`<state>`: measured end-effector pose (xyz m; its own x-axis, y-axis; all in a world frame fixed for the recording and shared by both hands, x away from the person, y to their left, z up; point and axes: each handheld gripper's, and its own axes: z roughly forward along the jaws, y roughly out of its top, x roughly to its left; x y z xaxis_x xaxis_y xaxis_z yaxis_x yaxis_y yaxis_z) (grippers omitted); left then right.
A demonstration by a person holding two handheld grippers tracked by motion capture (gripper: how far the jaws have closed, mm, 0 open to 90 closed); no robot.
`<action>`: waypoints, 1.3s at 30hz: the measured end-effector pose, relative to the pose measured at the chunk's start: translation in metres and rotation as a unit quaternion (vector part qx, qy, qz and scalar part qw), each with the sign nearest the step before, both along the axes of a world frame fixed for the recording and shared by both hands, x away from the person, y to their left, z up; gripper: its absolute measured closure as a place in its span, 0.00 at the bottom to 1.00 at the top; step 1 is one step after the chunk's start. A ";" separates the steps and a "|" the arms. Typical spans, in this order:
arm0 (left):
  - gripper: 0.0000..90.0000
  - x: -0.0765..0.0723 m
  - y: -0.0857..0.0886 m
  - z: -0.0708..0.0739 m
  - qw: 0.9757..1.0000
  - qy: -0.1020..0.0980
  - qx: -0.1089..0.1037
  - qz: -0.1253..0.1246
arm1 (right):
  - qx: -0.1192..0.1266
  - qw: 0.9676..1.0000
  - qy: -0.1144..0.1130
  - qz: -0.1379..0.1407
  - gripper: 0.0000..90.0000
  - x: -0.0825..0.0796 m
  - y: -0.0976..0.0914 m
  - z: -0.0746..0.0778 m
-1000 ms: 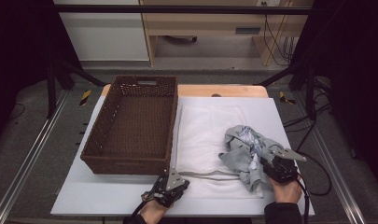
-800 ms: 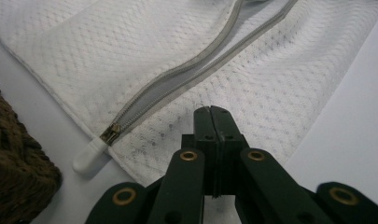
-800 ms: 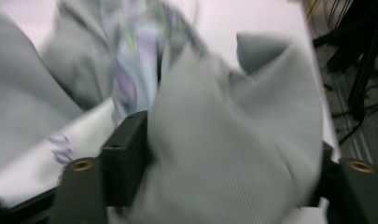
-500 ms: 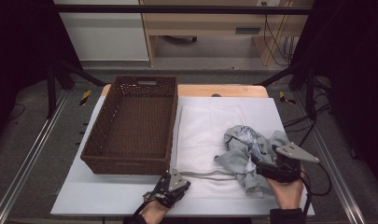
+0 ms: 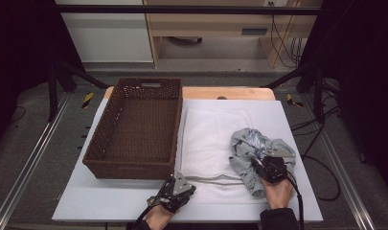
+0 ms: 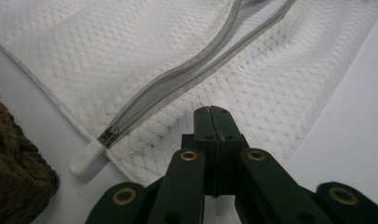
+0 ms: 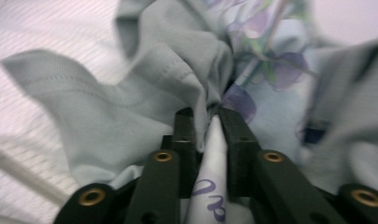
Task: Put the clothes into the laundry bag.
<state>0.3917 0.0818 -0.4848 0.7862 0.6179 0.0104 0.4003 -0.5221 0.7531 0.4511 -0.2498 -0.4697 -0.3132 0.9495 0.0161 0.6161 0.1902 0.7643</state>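
the right gripper (image 7: 210, 116) has its fingers pinching a fold of the grey shirt (image 7: 144, 93). the shirt sits in a crumpled heap on the white mesh bag (image 5: 208, 134), near the right side of the desk (image 5: 110, 206). the left gripper (image 6: 211, 112) has its fingers pressed together with nothing between them, resting on the bag's near edge. the zipper (image 6: 109, 135) looks open along the bag's front. the brown basket (image 5: 134, 163) sits empty just beside the bag. i think the shirt is meant to go into the bag. it is grabbed but not inside yet, so most of the job is left.
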 end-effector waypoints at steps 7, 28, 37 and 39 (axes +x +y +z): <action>1.00 0.000 0.000 0.000 1.000 0.000 0.001 -0.002 | -0.020 0.999 -0.006 -0.046 0.87 -0.001 -0.021 -0.004; 1.00 -0.007 -0.008 0.001 1.000 -0.006 0.009 -0.016 | 0.054 0.987 -0.077 0.127 0.61 -0.039 0.046 0.051; 1.00 -0.006 -0.009 0.001 1.000 -0.003 0.014 -0.015 | -0.001 0.987 0.019 0.160 0.68 -0.027 0.083 -0.003; 1.00 -0.007 -0.009 0.002 1.000 -0.004 0.015 -0.015 | -0.015 0.987 0.026 0.158 0.69 -0.026 0.082 -0.007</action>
<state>0.3850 0.0726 -0.4832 0.8040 0.5936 0.0346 0.3785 -0.5558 0.7402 0.4250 -0.1675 -0.4770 -0.5931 0.8050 0.0140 0.5614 0.4011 0.7238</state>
